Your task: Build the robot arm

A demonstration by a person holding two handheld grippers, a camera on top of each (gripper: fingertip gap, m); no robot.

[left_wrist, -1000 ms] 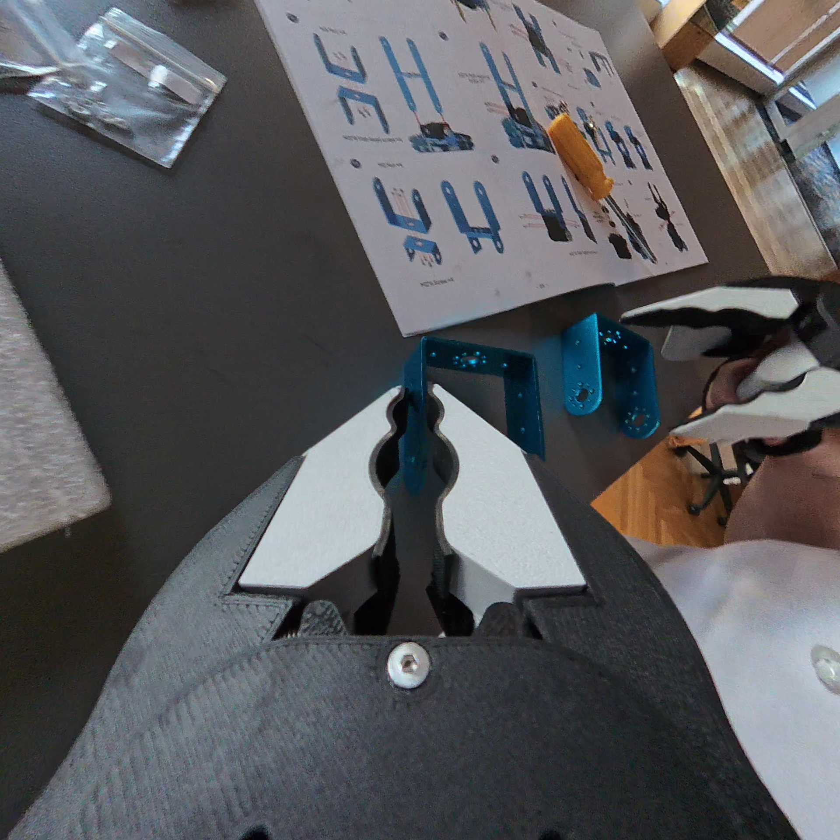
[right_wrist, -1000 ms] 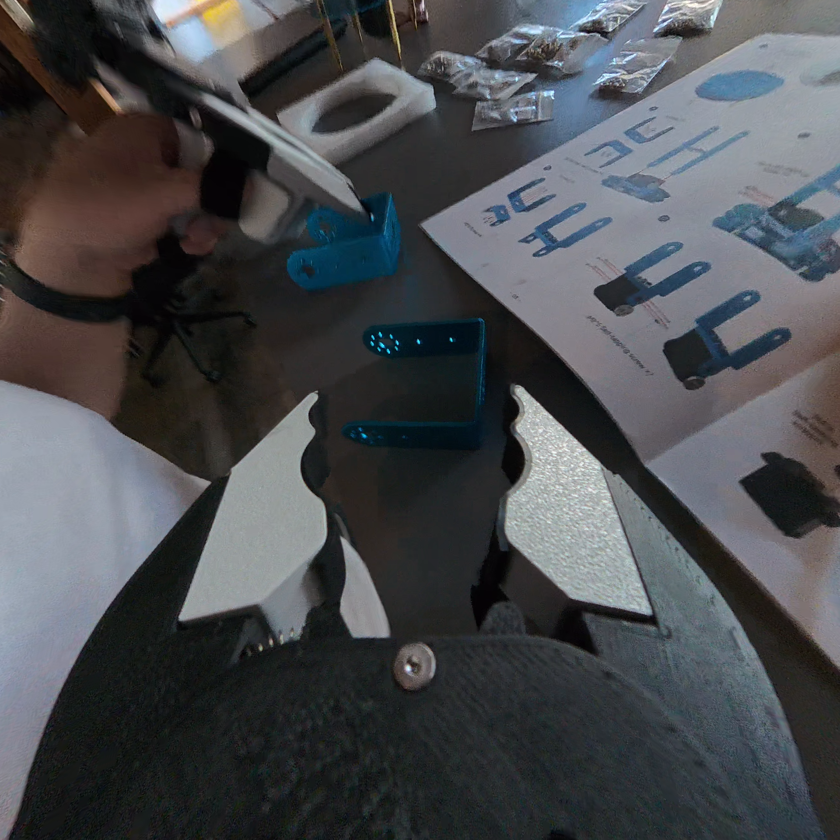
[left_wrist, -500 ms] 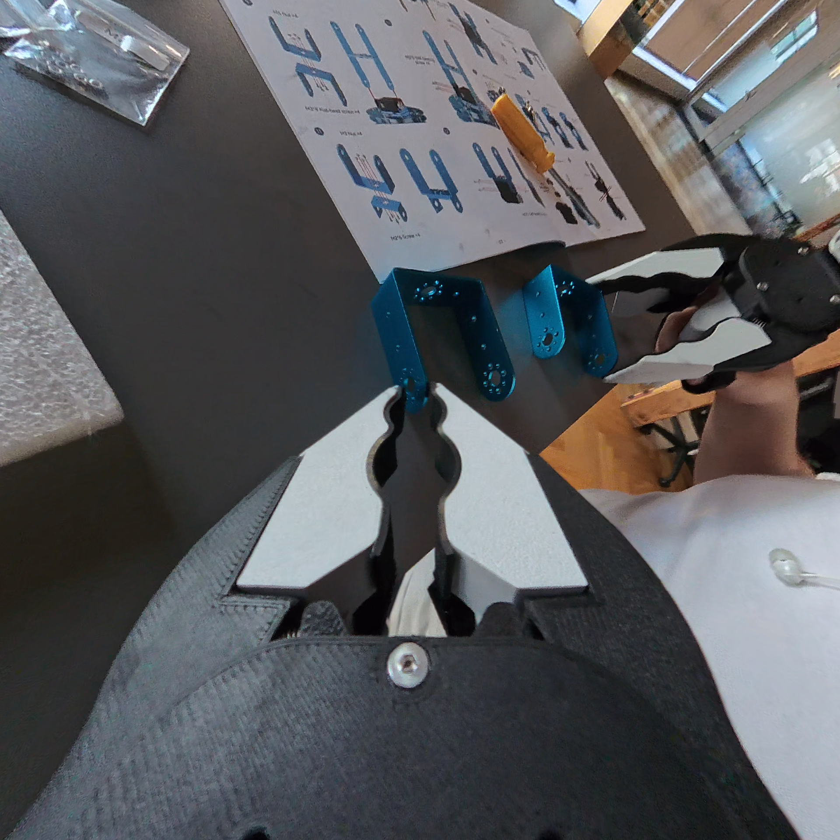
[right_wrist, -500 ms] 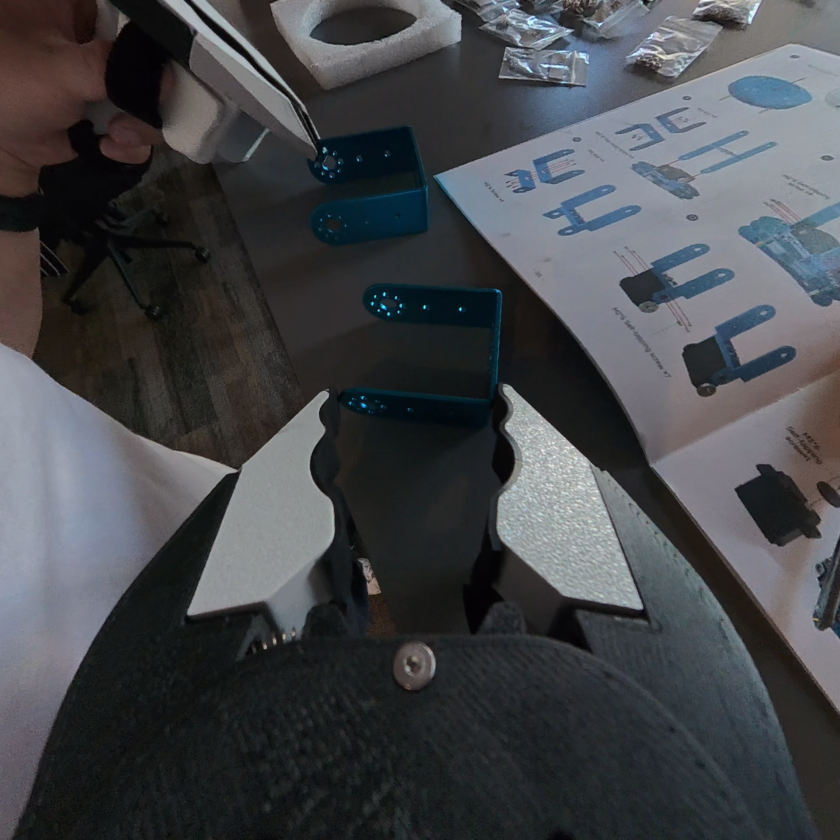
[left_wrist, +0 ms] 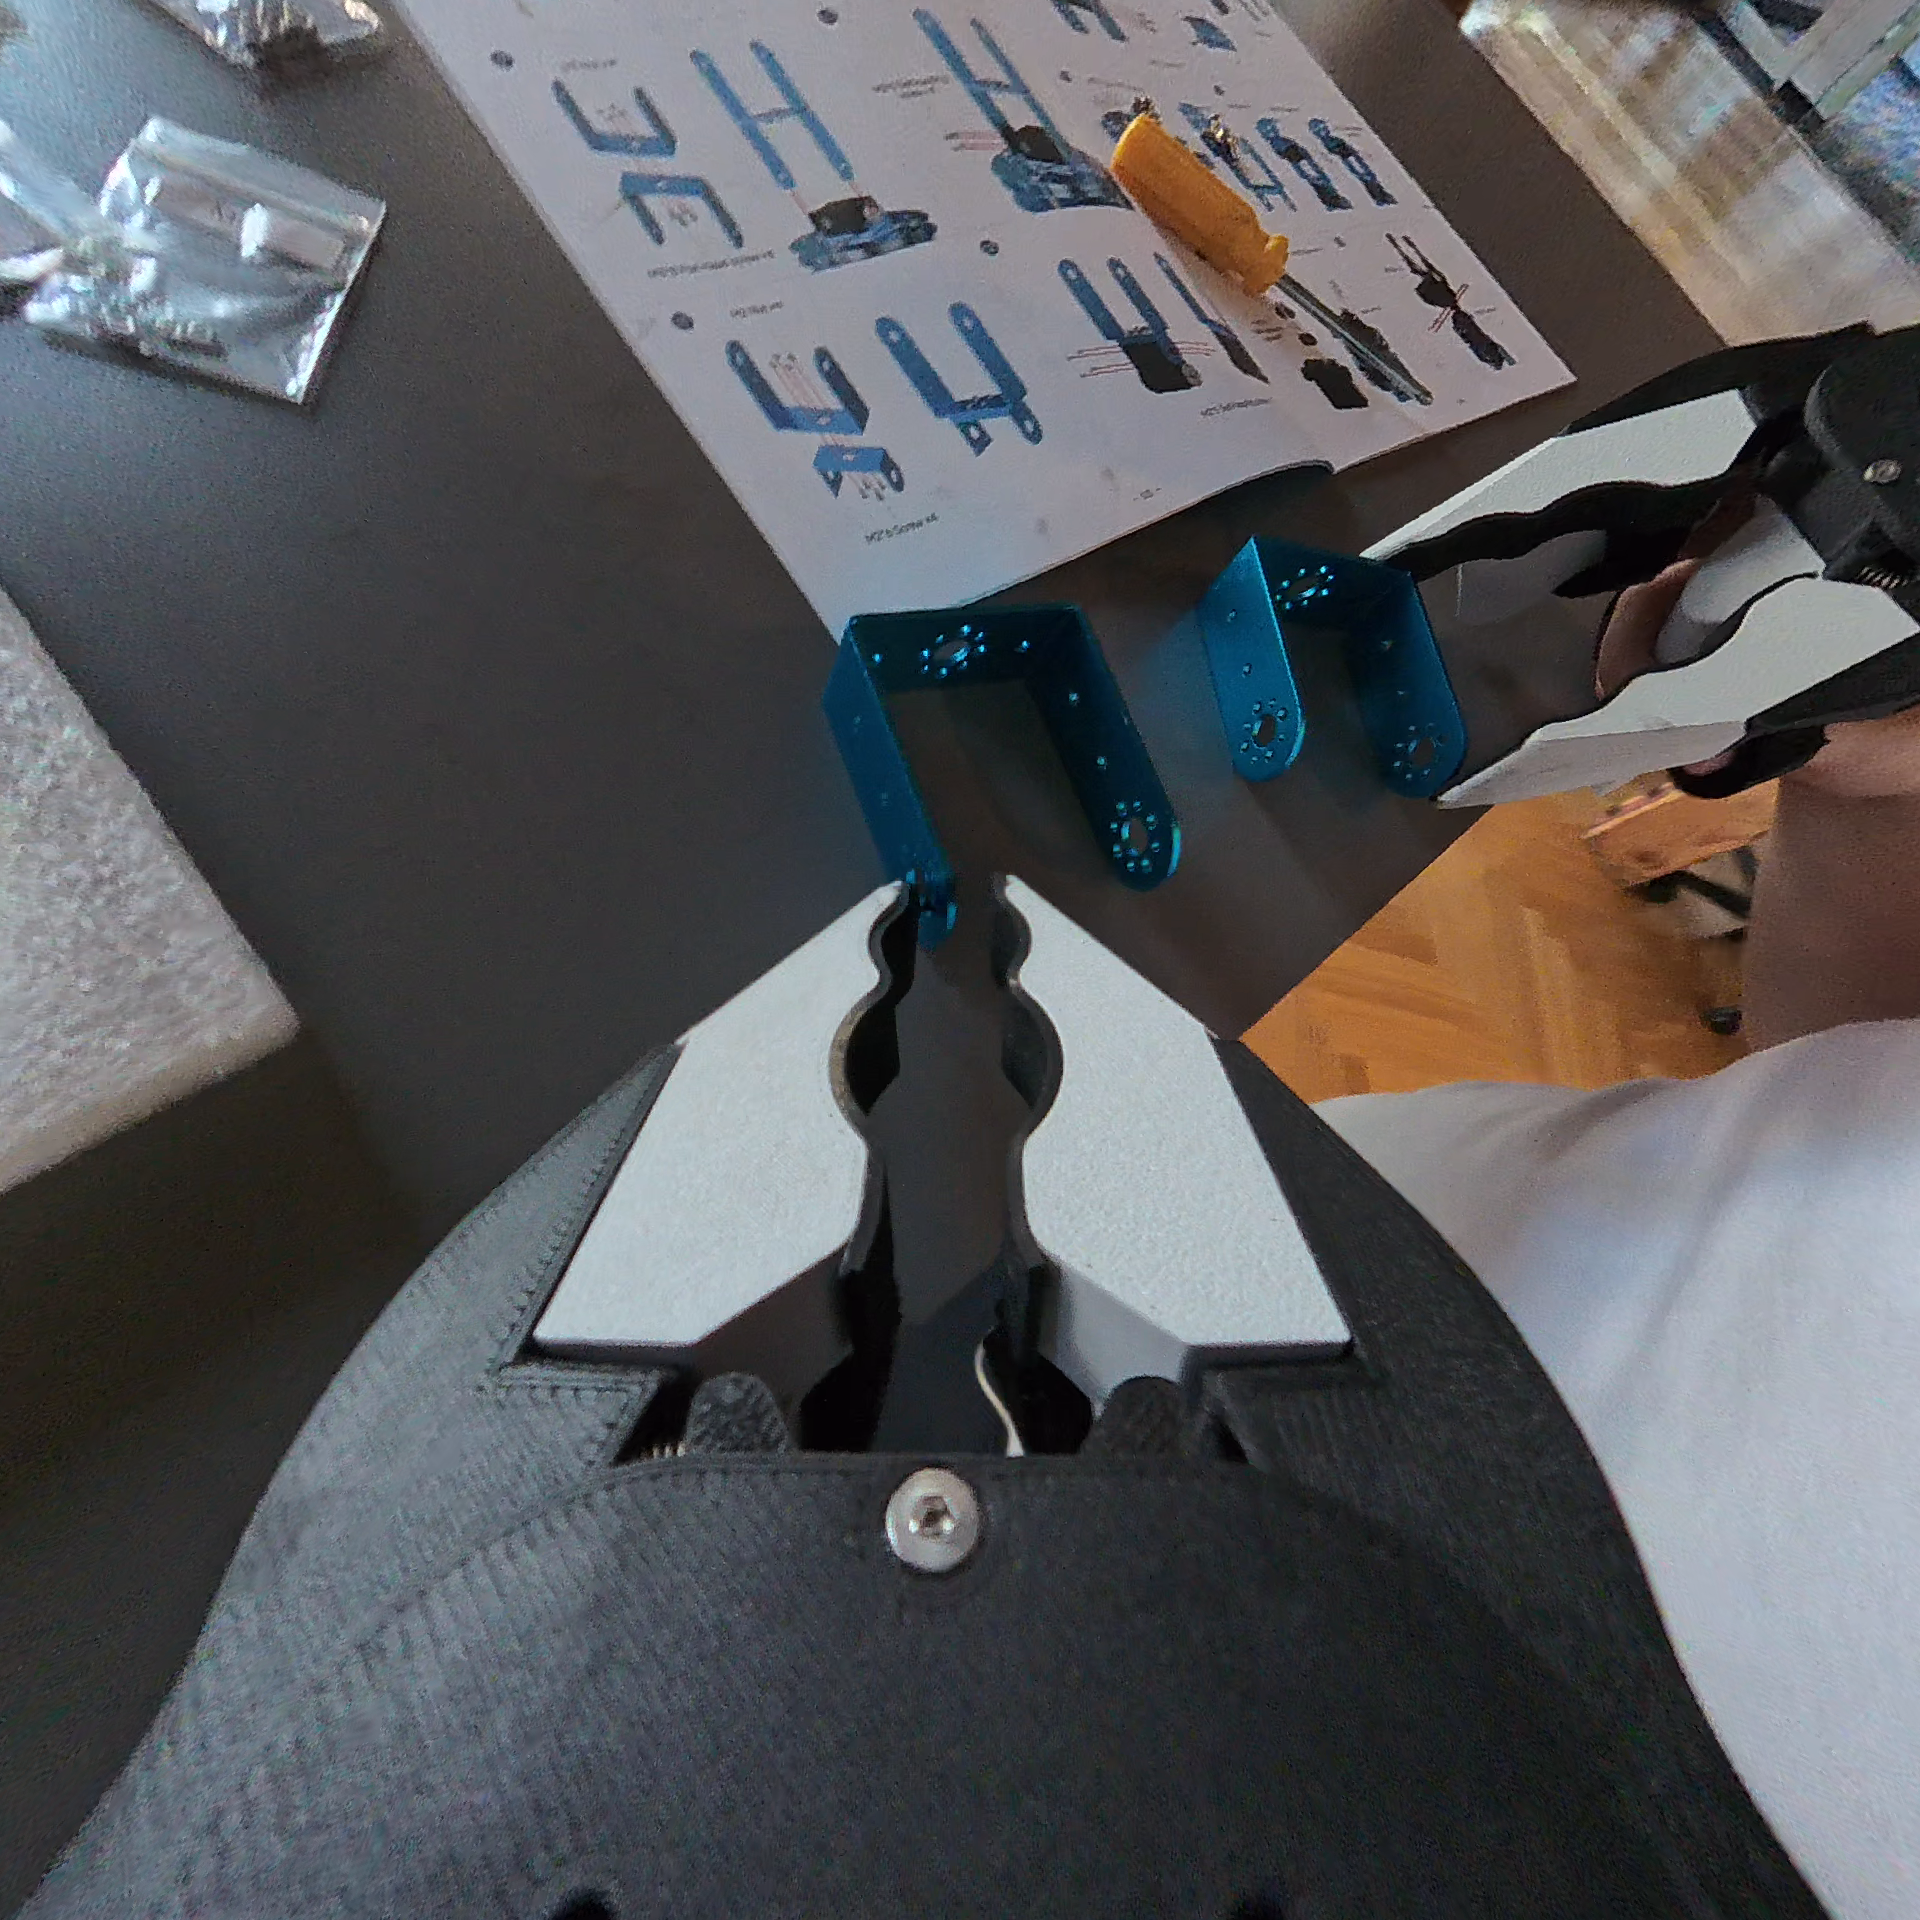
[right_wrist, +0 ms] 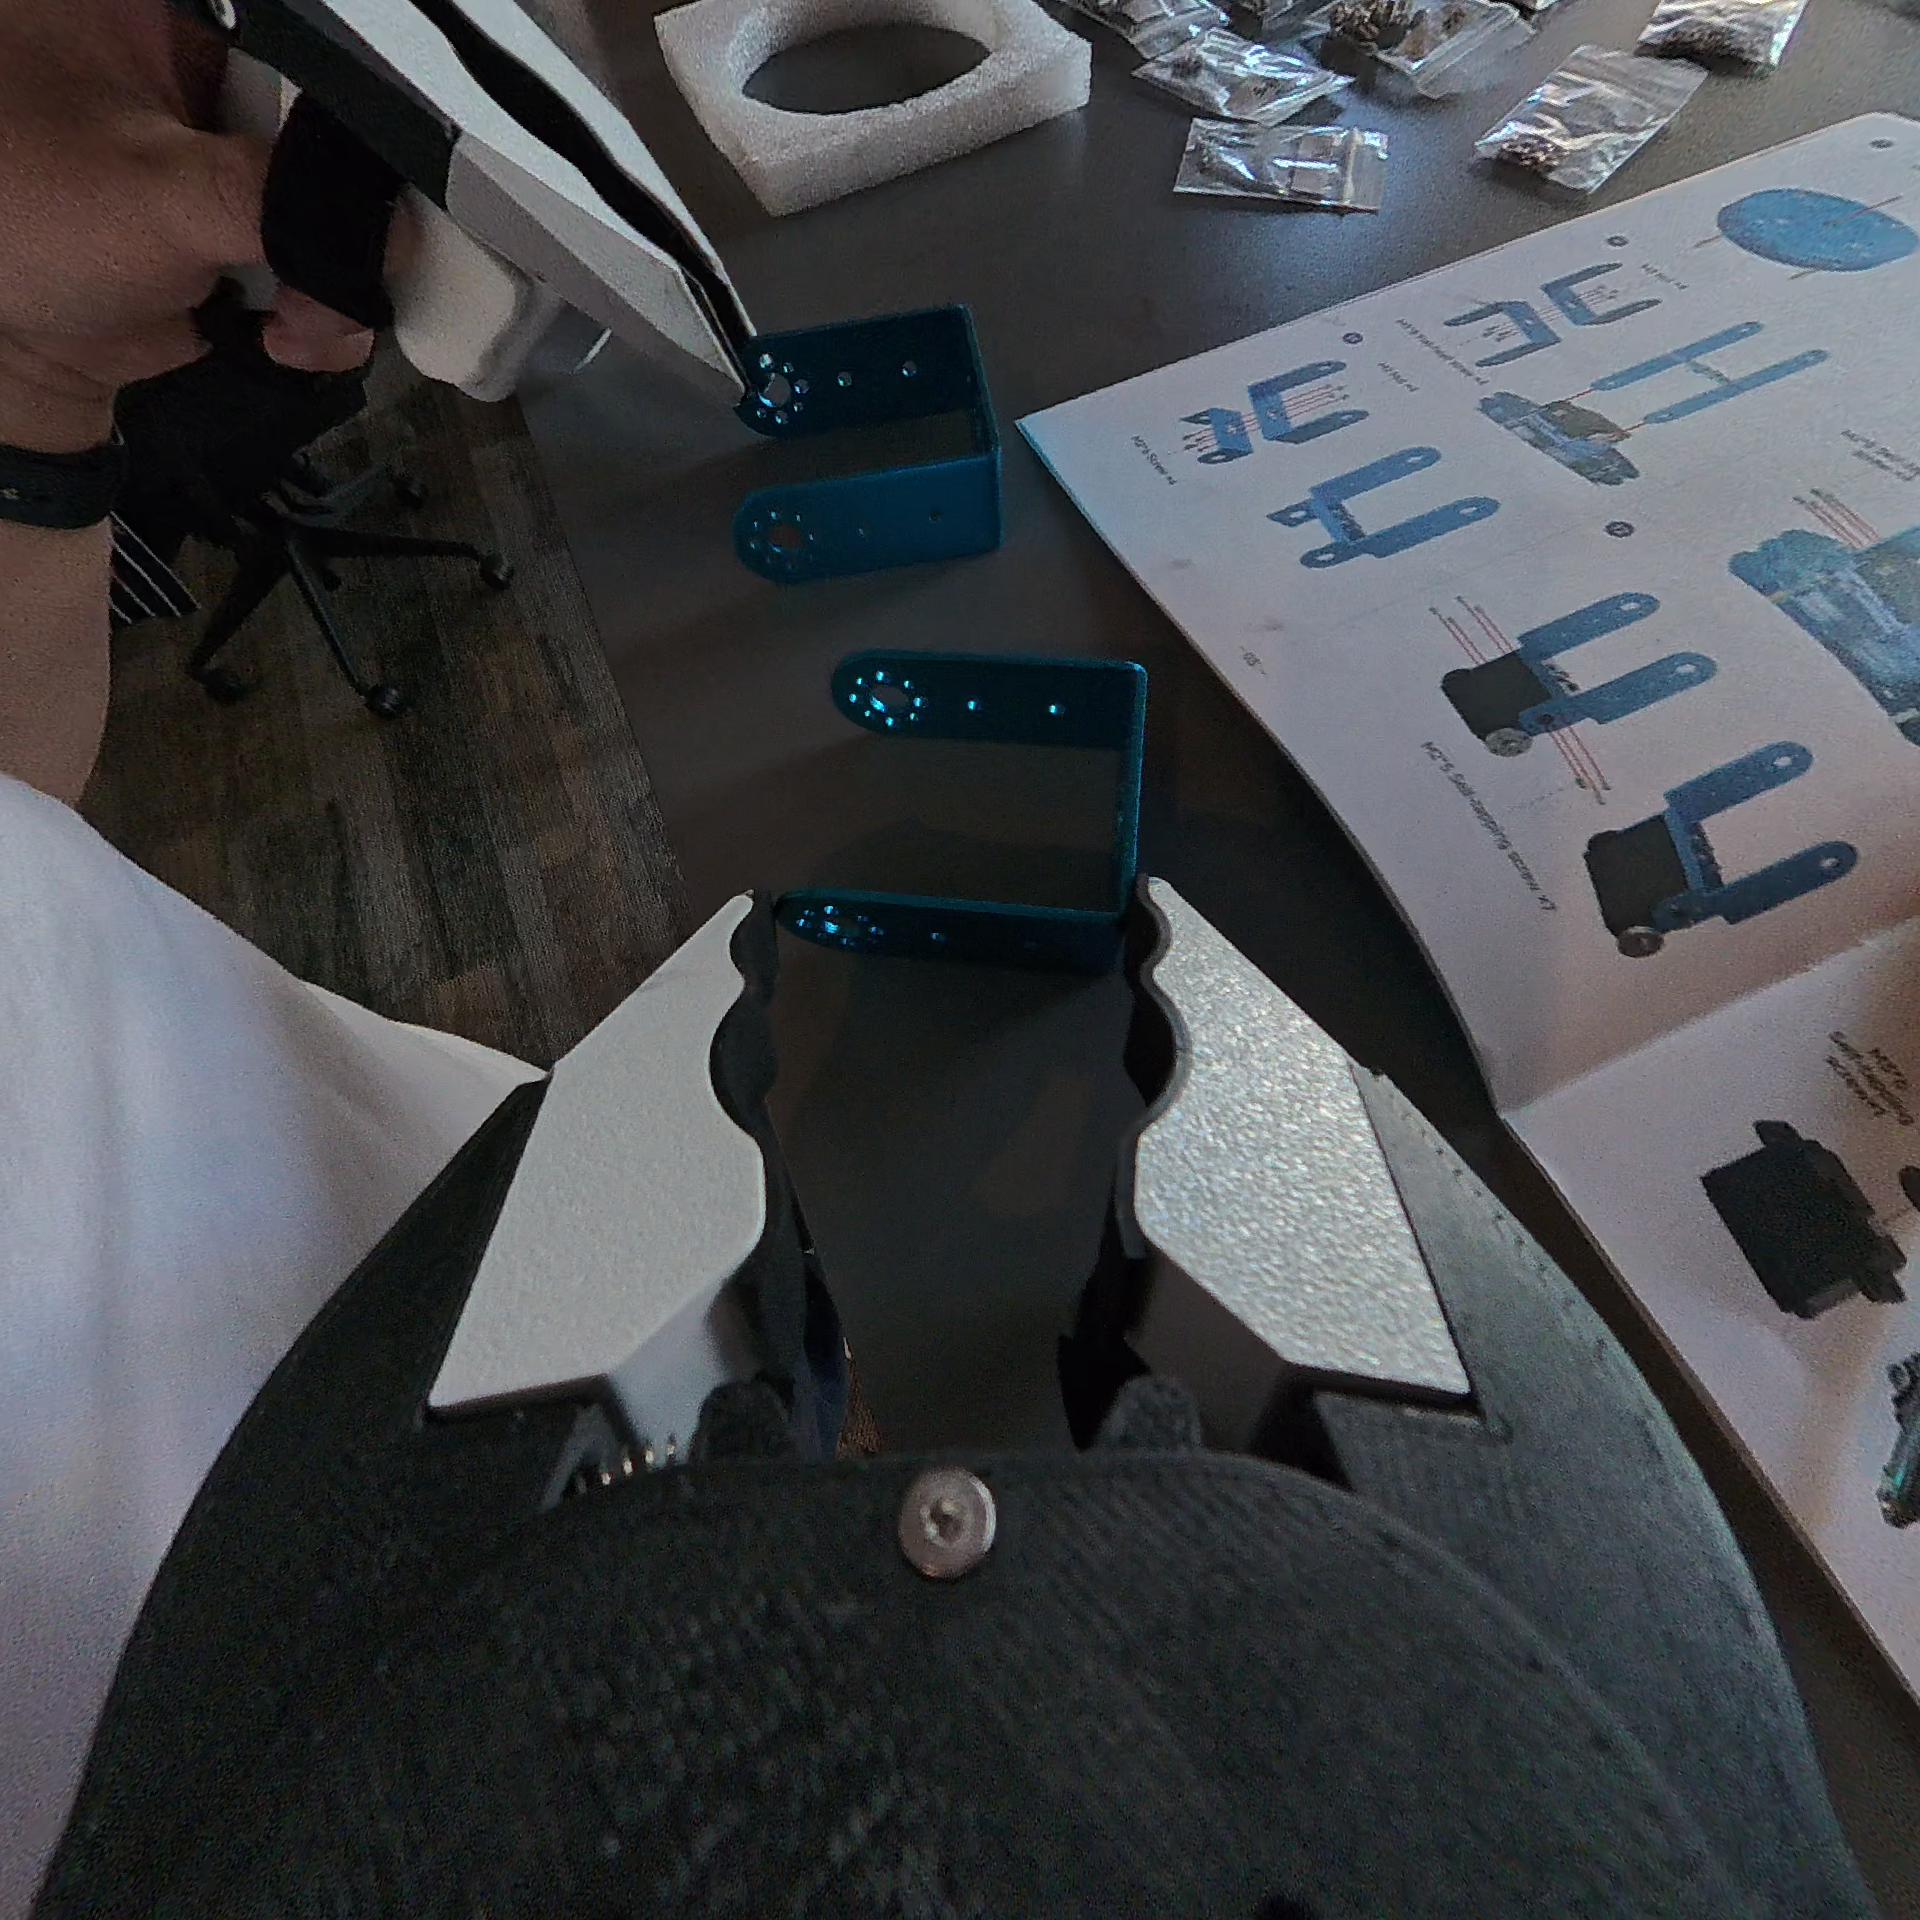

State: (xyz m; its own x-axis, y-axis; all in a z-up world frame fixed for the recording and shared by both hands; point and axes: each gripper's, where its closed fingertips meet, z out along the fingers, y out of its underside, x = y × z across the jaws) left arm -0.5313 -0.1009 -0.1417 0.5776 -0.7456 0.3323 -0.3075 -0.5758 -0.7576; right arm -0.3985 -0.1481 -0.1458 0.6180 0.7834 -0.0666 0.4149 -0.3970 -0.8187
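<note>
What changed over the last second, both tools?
Left tool set its blue bracket down on the table and slid back to one arm's tip, jaws slightly apart, apparently released. Right tool, open, closed in to straddle the second bracket at its near arm. Manual and screwdriver unchanged.

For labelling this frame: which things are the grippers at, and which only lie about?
At the grippers: left gripper, first blue bracket; right gripper, second blue bracket.
Lying about: manual, orange screwdriver, foam ring, parts bags.
</note>
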